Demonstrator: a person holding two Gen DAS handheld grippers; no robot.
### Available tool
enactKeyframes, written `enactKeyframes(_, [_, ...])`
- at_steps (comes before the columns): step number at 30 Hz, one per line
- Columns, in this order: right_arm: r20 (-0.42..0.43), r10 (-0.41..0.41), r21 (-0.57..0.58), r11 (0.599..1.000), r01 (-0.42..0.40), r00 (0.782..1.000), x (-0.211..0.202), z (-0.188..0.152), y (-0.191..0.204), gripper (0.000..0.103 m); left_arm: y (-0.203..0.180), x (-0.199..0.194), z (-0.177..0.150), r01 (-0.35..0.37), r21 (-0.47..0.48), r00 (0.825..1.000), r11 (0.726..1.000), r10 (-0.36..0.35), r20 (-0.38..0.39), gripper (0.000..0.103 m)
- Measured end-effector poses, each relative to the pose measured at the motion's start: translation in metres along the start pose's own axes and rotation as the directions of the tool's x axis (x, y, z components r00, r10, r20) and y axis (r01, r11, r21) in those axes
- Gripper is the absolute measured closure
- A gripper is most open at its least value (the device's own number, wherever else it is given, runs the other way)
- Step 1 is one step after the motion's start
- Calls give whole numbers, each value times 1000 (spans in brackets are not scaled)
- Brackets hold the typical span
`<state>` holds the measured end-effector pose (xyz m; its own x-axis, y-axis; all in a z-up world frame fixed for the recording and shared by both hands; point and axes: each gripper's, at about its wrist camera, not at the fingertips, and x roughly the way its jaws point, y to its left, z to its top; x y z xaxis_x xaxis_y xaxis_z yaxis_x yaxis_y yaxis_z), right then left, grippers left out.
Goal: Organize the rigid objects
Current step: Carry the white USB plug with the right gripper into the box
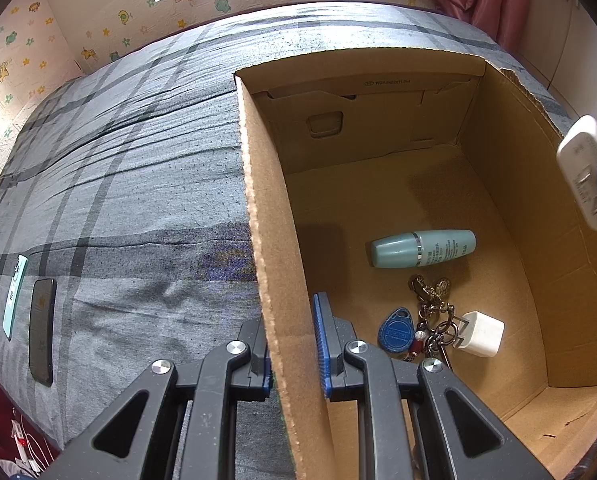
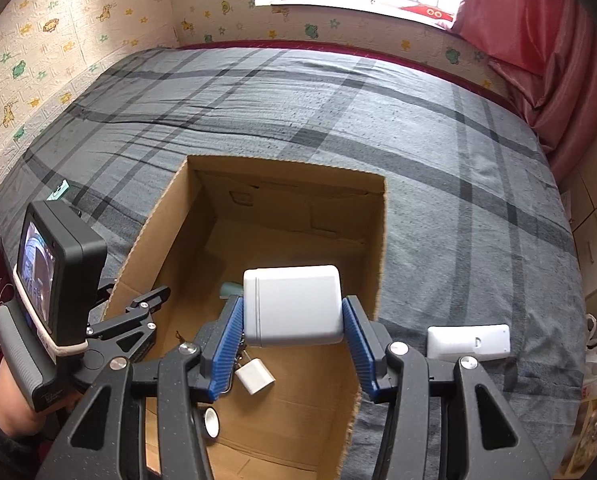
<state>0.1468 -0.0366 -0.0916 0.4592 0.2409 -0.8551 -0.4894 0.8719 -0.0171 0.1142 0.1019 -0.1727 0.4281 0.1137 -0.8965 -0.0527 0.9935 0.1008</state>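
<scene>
Support surface: bed (image 2: 438,168) covered by a grey plaid sheet (creased toward the wall). An open cardboard box (image 2: 380,240) is set on it. A white remote (image 2: 468,342) lies just beside the box; two phones (image 1: 42,330) lie apart.

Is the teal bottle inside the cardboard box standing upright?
No. In the left wrist view the teal bottle lies on its side on the cardboard box floor, beyond the keys.
</scene>
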Motion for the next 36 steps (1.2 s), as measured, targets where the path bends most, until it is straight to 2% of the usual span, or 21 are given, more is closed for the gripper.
enactKeyframes(23, [-141, -26, -69, 998, 16, 990, 80, -8, 37, 49, 0, 0, 0, 3, 1, 1000, 1000, -3, 1, 85])
enactKeyframes(36, [-186, -30, -67, 998, 18, 982, 98, -11, 37, 49, 1, -1, 0, 3, 0, 1000, 1000, -3, 4, 85])
